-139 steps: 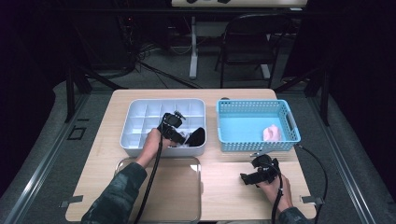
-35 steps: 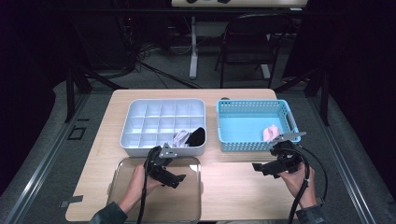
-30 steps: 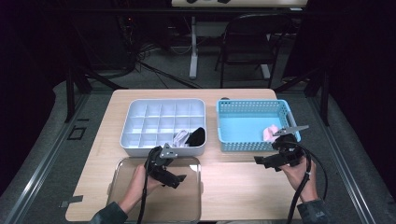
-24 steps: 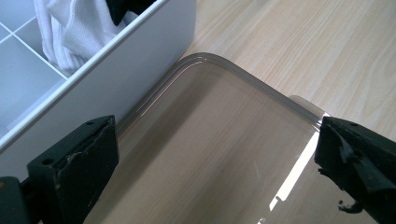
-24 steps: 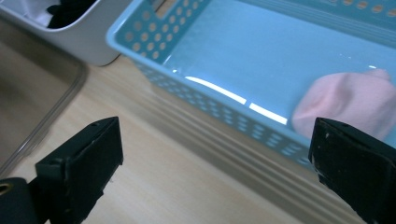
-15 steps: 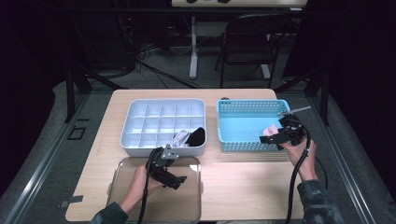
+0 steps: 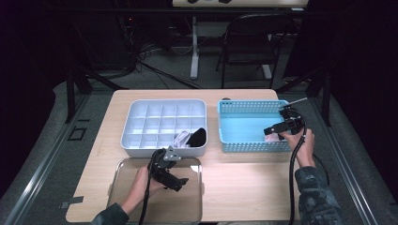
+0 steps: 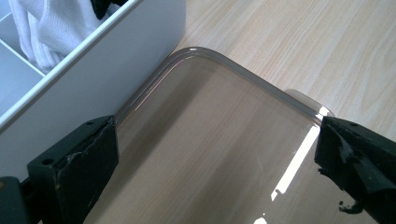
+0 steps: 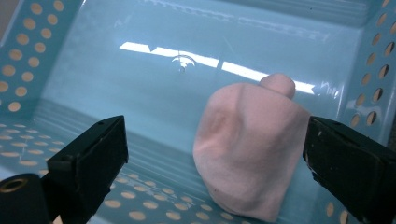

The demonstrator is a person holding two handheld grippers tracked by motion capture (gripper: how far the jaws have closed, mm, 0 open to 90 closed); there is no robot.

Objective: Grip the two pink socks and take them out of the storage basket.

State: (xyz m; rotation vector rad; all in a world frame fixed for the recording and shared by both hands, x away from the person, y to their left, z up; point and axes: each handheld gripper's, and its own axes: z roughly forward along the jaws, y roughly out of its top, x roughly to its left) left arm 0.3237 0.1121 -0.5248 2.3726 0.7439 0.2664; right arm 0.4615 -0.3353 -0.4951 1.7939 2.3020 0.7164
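The wooden table (image 7: 234, 187) is the biggest thing here, and everything sits on it.

The white box (image 7: 136, 140) with many little rooms stands on the left half of the table. In its front right corner lie a rolled white sock (image 7: 180, 138) and a black sock (image 7: 198, 136), side by side and touching. In the left gripper view the white sock (image 8: 39, 32) peeks over the white wall (image 8: 84, 84) of the box.

The blue basket (image 7: 248, 146) with round holes in its sides stands just to the right of the white box. Inside it, near the front right corner, lies a soft pink bundle (image 7: 271, 137), maybe a rolled sock. In the right gripper view the pink bundle (image 9: 250, 154) rests on the shiny blue floor, close to the basket wall (image 9: 373, 60).

A see-through lid (image 7: 126, 197) lies flat on the table in front of the white box. Its rounded corner (image 8: 201, 51) sits right beside the box wall.

The left gripper (image 7: 174, 182) hangs just over the lid. Its jaws are spread wide and hold nothing; the lid shows between them.

The right gripper (image 7: 276, 130) points down into the blue basket. Its jaws are spread wide too, and hold nothing. The pink bundle sits between them, nearer the right jaw. I cannot tell if that jaw touches it.
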